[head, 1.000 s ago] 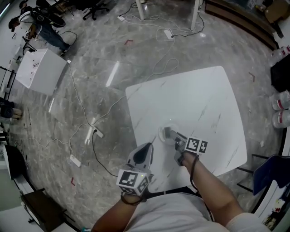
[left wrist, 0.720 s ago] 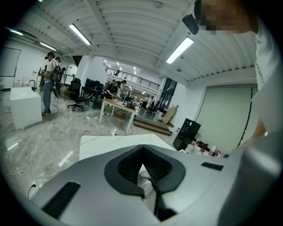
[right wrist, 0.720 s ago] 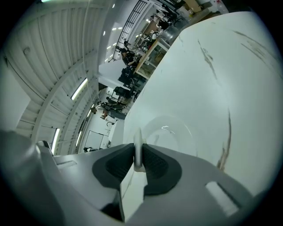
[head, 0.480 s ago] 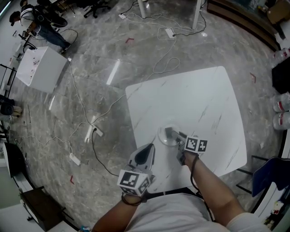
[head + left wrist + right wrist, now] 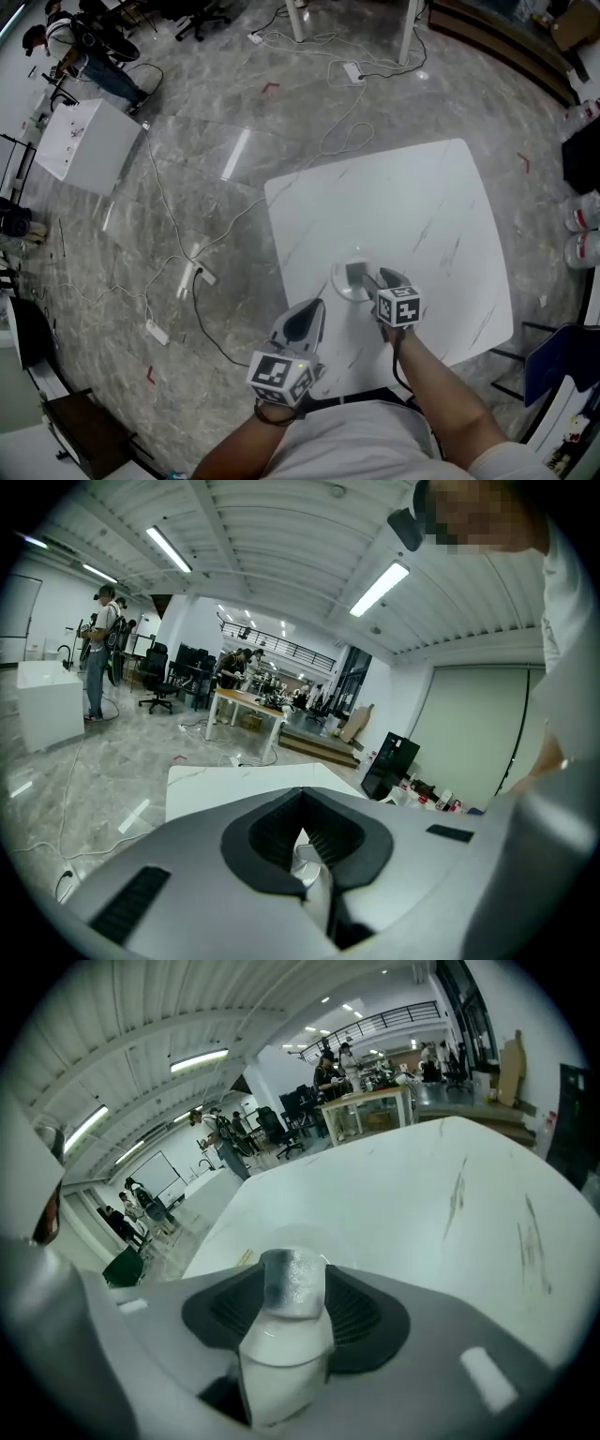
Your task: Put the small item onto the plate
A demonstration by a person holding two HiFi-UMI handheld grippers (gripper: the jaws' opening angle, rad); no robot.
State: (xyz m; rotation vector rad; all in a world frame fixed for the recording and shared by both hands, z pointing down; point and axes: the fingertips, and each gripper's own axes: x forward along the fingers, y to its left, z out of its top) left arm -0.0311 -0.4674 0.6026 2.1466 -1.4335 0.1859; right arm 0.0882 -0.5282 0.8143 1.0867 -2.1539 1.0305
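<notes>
A small grey-and-white item stands on a clear plate near the front of the white table. My right gripper reaches it from the right. In the right gripper view the item sits upright between the dark pads; the jaws are opening and no longer press on it. My left gripper hovers over the table's front-left edge, short of the plate. In the left gripper view, the left gripper has its jaws closed to a thin slit with nothing in them.
Cables and power strips lie on the grey floor to the left of the table. A white box stands at the far left, with people beyond it. Bottles sit off the table's right side.
The right gripper has turned a little and drawn slightly toward me, and its jaws have spread off the item. The left gripper has barely moved.
</notes>
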